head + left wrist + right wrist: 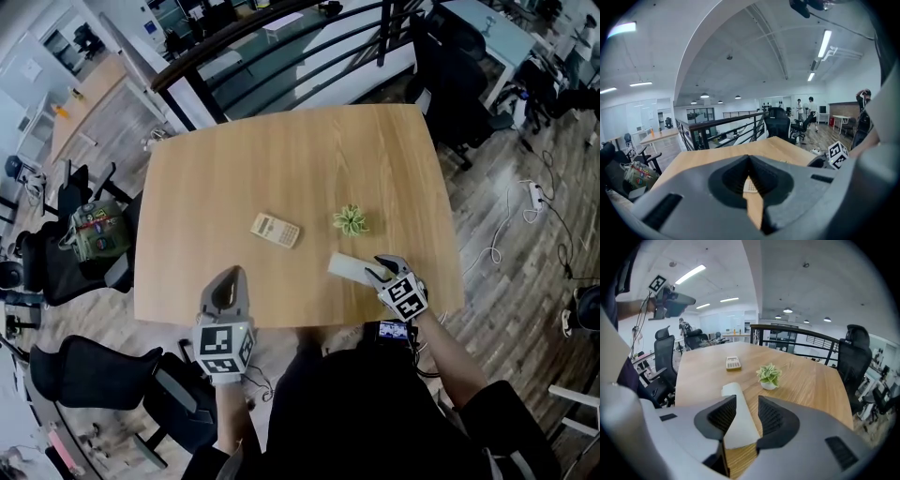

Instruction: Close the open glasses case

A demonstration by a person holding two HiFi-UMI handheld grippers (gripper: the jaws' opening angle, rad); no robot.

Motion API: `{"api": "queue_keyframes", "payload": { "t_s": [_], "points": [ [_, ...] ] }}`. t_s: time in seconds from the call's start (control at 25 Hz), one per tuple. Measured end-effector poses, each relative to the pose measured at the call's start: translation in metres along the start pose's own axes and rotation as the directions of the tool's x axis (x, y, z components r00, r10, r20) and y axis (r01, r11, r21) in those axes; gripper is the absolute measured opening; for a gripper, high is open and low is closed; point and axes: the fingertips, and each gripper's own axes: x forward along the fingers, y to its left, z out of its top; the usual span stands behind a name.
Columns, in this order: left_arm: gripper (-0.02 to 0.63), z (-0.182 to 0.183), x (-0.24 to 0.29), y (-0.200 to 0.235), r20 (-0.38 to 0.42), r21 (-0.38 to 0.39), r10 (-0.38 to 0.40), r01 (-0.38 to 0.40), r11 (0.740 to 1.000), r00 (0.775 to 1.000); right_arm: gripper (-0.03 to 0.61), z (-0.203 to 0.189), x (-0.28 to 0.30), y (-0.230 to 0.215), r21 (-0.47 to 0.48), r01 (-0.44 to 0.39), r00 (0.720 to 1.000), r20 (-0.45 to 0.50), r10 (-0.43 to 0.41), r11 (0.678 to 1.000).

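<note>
The white glasses case (347,267) lies flat near the table's front edge, and no raised lid shows. In the right gripper view the case (738,420) runs lengthwise between the two dark jaws. My right gripper (375,270) stands over its right end, open, with a sliver of wood showing beside the case. I cannot tell whether a pad touches it. My left gripper (234,274) hovers at the front left edge of the table, shut, tips together and nothing held. The left gripper (750,157) points across the table.
A cream calculator (275,230) lies mid-table and a small potted plant (351,220) stands just behind the case. The wooden table (281,150) is bare further back. Office chairs (84,375) and a black railing (281,28) surround it.
</note>
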Motion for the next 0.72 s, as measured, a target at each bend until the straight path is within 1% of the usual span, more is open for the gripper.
{"api": "queue_keyframes", "payload": {
  "t_s": [0.08,0.12,0.16,0.2,0.28,0.4,0.48,0.6,0.72],
  "points": [
    [0.002,0.001,0.000,-0.001,0.004,-0.001,-0.003,0.003,1.000,1.000,0.124,0.015,-0.017,-0.007,0.052,0.032,0.997,0.070,-0.036,0.998],
    [0.002,0.001,0.000,-0.002,0.008,0.001,-0.005,0.005,1.000,1.000,0.095,0.024,-0.027,-0.011,0.074,0.051,0.992,0.109,-0.059,0.996],
    [0.002,0.002,0.000,-0.003,0.010,0.003,-0.008,0.008,1.000,1.000,0.049,0.033,-0.038,-0.013,0.096,0.068,0.986,0.148,-0.081,0.993],
    [0.002,0.002,0.000,-0.005,0.012,0.005,-0.012,0.012,1.000,1.000,0.030,0.041,-0.049,-0.015,0.119,0.078,0.978,0.184,-0.100,0.990],
    [0.002,0.003,0.001,-0.007,0.015,0.008,-0.019,0.019,1.000,1.000,0.015,0.058,-0.072,-0.017,0.164,0.080,0.961,0.249,-0.120,0.983],
    [0.002,0.007,0.003,-0.009,0.023,0.013,-0.027,0.027,1.000,0.999,0.014,0.086,-0.109,-0.022,0.232,0.077,0.933,0.326,-0.152,0.970],
    [0.002,0.009,0.004,-0.011,0.029,0.017,-0.035,0.034,0.999,0.999,0.014,0.102,-0.132,-0.026,0.250,0.096,0.912,0.365,-0.186,0.963],
    [0.002,0.010,0.007,-0.016,0.031,0.022,-0.051,0.051,0.998,0.998,0.014,0.117,-0.158,-0.032,0.264,0.124,0.886,0.406,-0.227,0.956],
    [0.002,0.011,0.010,-0.021,0.033,0.024,-0.070,0.069,0.997,0.997,0.014,0.119,-0.171,-0.036,0.274,0.145,0.874,0.415,-0.253,0.951]
  ]
}}
